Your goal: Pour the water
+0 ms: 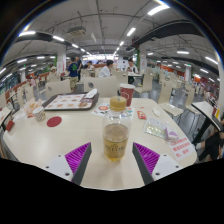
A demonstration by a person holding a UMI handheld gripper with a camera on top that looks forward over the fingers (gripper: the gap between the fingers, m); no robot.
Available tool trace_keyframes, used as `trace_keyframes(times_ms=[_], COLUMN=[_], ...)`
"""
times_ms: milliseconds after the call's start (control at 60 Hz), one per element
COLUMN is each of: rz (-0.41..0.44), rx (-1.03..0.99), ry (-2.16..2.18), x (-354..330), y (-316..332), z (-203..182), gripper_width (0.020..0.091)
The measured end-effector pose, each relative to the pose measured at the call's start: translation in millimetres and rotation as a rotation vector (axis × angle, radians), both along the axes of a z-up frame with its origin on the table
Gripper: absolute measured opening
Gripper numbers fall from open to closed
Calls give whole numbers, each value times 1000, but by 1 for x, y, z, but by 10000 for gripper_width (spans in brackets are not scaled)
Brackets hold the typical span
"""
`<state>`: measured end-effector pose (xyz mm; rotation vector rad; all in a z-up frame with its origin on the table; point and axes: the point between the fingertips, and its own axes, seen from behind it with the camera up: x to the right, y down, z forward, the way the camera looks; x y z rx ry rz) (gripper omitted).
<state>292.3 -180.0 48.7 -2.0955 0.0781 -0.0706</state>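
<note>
A clear bottle of yellowish liquid stands upright on the round white table, just ahead of my gripper and in line with the gap between the fingers. My fingers are open and wide apart, with purple pads on their inner faces, and nothing is between them. Beyond the bottle a second cup or jar with orange-brown contents stands further back on the table.
A tray with small items lies at the back left. A red disc and a small container sit to the left. Packets and small objects lie to the right. People stand behind the table.
</note>
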Motion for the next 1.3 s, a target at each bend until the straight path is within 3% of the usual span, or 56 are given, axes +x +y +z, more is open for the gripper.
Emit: trace_keyframes(times_ms=[83,167,233,483,717,933,1117,1300], rz=[-14,-16,-14,-62,-111,-134,-23,173], rx=[24,44,53,60,41,28,4,7], ry=[-4,-8,-12,-11,-136,-532,-1047,-1561], x=[12,16,15,16,14,-20,-101,-214], y=[23,41,52,62,73,120,182,238], z=[-3,-6,-9,-8,14,93,160,174], gripper_width=[786,661,515,381,379,381,383,383])
